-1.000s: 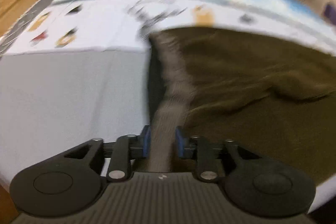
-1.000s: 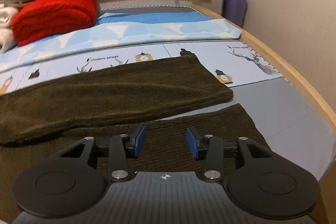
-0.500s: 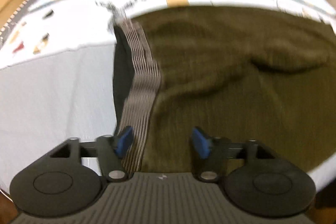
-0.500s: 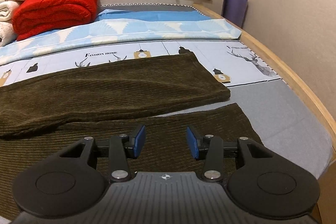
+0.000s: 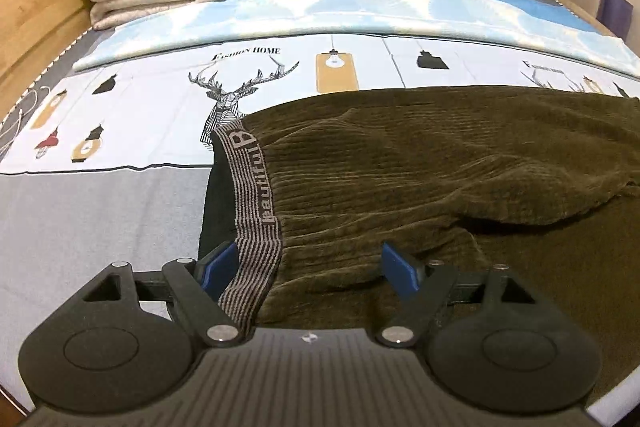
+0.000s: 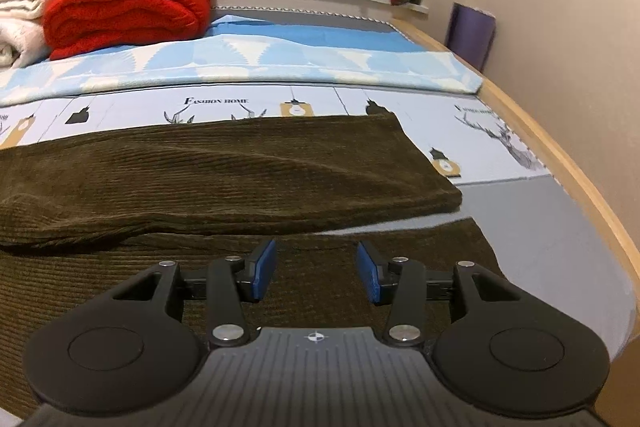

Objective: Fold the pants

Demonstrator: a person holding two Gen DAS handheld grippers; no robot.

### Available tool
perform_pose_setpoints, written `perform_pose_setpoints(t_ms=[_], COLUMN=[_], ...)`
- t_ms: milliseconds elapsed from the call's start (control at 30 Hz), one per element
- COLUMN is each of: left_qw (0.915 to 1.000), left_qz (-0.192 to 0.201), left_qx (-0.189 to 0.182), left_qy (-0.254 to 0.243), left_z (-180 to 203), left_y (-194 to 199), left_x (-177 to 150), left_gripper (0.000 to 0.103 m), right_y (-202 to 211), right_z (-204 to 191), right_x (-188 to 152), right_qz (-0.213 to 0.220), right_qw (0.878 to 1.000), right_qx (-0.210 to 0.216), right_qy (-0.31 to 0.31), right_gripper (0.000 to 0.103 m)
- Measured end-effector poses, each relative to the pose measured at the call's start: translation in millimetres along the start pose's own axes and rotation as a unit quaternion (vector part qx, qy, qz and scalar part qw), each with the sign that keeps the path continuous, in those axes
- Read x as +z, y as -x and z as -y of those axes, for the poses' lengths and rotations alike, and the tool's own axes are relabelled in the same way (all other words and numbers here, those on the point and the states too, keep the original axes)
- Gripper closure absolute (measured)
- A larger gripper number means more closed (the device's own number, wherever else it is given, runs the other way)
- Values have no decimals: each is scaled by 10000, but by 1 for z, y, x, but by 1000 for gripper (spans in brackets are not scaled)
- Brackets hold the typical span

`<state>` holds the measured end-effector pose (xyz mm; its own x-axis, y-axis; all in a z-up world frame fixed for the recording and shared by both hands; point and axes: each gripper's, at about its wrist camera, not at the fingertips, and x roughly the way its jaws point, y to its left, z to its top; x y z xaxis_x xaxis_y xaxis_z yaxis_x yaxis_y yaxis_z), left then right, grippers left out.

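Pants (image 5: 420, 179) lie spread on the bed (image 5: 100, 211), legs side by side and not yet folded over, while the left gripper (image 5: 308, 267) spreads released over the waistband (image 5: 256, 195) and the right gripper (image 6: 316, 269) hangs released above the near leg, holding nothing.

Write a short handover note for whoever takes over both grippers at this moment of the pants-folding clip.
Left gripper: open, at the striped waistband, gripping nothing.
Right gripper: open, empty, over the near pant leg.
The pants lie spread on the bed, far leg lapping over part of the near leg.
Done: the pants are laid out, one leg partly overlapping the other.
Left: line the legs up, then fold across the length.
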<state>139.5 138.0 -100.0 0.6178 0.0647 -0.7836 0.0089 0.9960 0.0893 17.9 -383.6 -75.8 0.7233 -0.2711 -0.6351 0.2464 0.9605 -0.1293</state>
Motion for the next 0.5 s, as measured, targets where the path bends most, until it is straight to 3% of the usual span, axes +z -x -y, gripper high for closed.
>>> perform_pose_setpoints(t_ms=[200,333,433,500], left_qw=[9994,9994,9992,9983], left_qz=[47,112,371,479], left_qx=[225,94,50,-113], left_qy=[272,309,149,297], left_z=[-2,1,6,4], left_y=[-8,-13,-17,-24], left_x=[14,22,31,40], left_gripper=[20,20,20,20], right_y=[-3,-4,-7,-8], right_z=[-10,-15,-18,-21], right_x=[8,13,15,16], right_qz=[125,197,173,143], right_qw=[9999,9998,9997,9997], right_qx=[-19,72,148,176], right_qy=[-16,-37,-46,-33], right_gripper=[56,56,56,56])
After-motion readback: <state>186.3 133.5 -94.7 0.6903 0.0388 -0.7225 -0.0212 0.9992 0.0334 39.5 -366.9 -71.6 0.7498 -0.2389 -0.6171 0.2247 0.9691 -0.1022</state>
